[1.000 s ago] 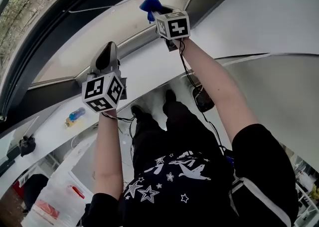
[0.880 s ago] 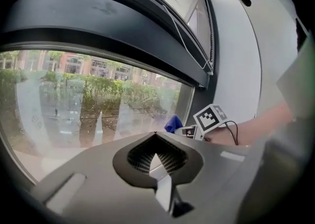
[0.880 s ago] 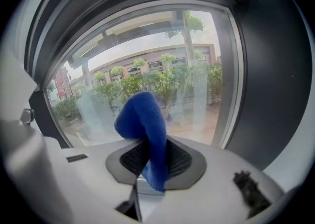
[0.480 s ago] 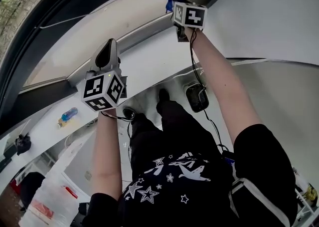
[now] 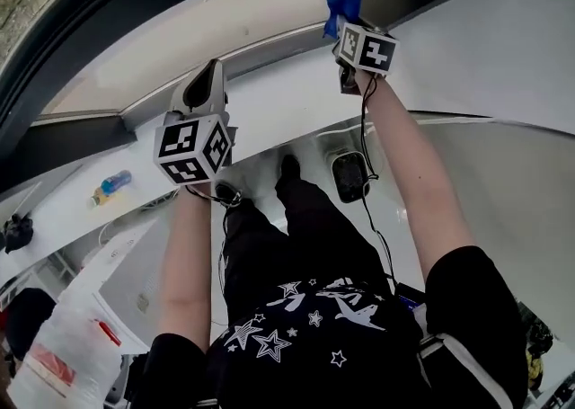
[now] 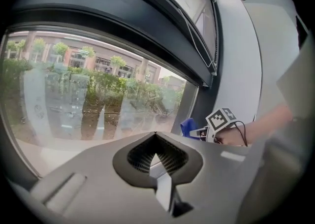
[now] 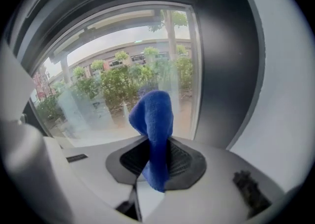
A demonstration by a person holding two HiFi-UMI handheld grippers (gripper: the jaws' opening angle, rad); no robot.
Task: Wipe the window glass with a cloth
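Both jaws of the right claw [image 7: 156, 166] clamp the blue cloth [image 7: 153, 114].

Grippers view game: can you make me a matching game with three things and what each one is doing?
Things:
1. left gripper
2. right gripper
3. window glass

States:
A. clamps the blue cloth
B. shows bushes outside
C. shut, holding nothing

Pairs: 1-C, 2-A, 3-B.
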